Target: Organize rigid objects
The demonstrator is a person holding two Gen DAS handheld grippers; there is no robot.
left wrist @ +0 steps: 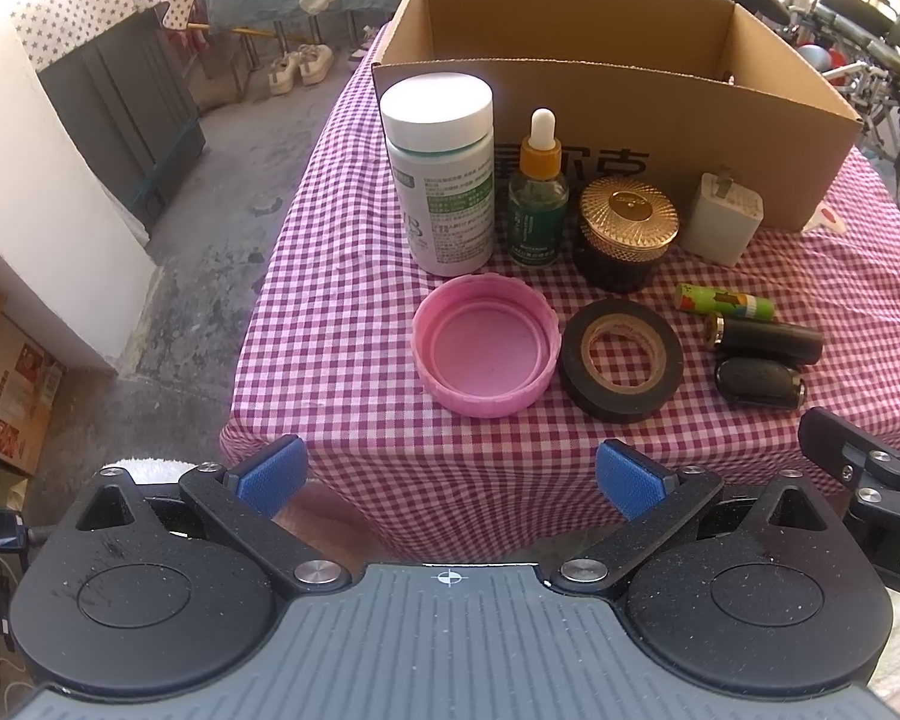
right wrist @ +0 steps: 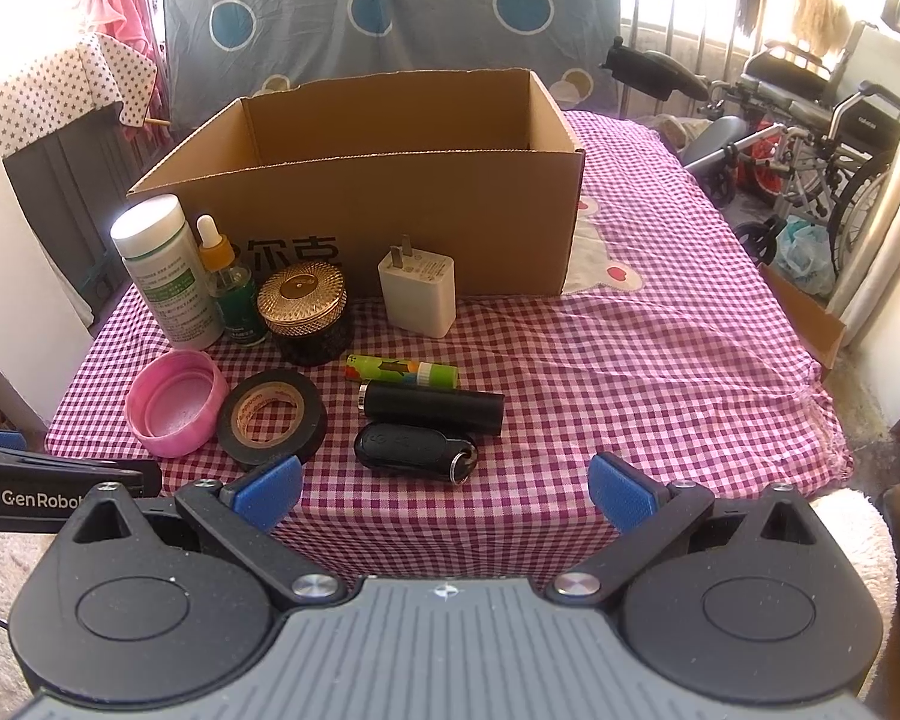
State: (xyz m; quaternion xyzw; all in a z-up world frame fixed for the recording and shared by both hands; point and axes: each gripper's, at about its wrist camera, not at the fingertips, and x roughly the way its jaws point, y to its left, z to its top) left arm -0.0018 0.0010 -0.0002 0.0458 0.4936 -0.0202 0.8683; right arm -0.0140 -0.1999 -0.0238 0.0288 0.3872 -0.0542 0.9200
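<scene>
An open cardboard box (left wrist: 660, 120) (right wrist: 390, 222) stands at the back of the checked table. In front of it stand a white pill bottle (left wrist: 444, 174) (right wrist: 165, 276), a green dropper bottle (left wrist: 537, 210) (right wrist: 234, 294), a gold-lidded dark jar (left wrist: 627, 234) (right wrist: 306, 312) and a white charger (left wrist: 723, 219) (right wrist: 417, 291). Nearer lie a pink lid (left wrist: 486, 354) (right wrist: 177, 405), a black tape roll (left wrist: 621, 360) (right wrist: 273, 420), a green battery (left wrist: 723, 300) (right wrist: 402, 372), a black tube (left wrist: 768, 342) (right wrist: 435, 408) and a black key fob (left wrist: 759, 384) (right wrist: 414, 450). My left gripper (left wrist: 450, 486) and right gripper (right wrist: 444, 492) are open and empty at the table's near edge.
The red-and-white checked cloth (right wrist: 660, 360) covers the table, bare on its right half. A wheelchair (right wrist: 810, 120) stands at the right, a grey cabinet (left wrist: 126, 114) and shoes (left wrist: 300, 66) on the floor at the left. A hanging sheet (right wrist: 390, 6) is behind the box.
</scene>
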